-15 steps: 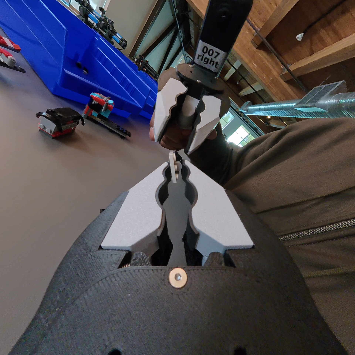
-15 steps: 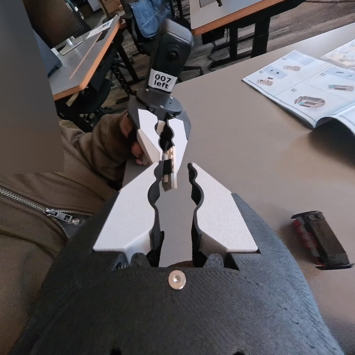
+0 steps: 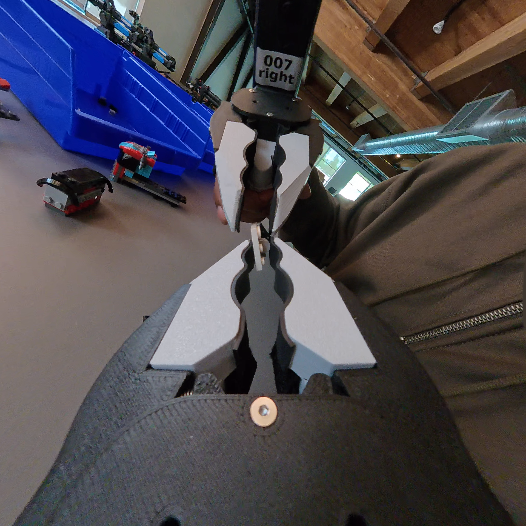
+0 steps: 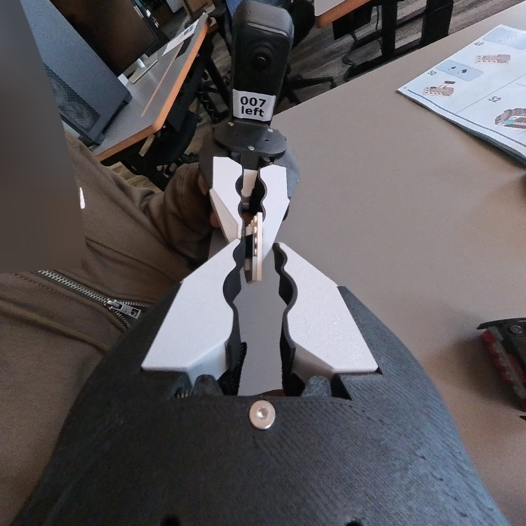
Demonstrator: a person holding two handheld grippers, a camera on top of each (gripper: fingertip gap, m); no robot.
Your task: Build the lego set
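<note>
We cannot tell how the black part joins the pale studded plate [image 3: 259, 250], frame centre, pinched by the left gripper [image 3: 260, 244]; the right gripper [image 4: 257, 253] is spread around it.

the left gripper [image 3: 260, 243] and right gripper [image 4: 257, 250] meet tip to tip, each gripped from behind by a hand in an olive sleeve. the left jaws pinch a thin white plate; the right jaws stand apart around its free end.
</note>
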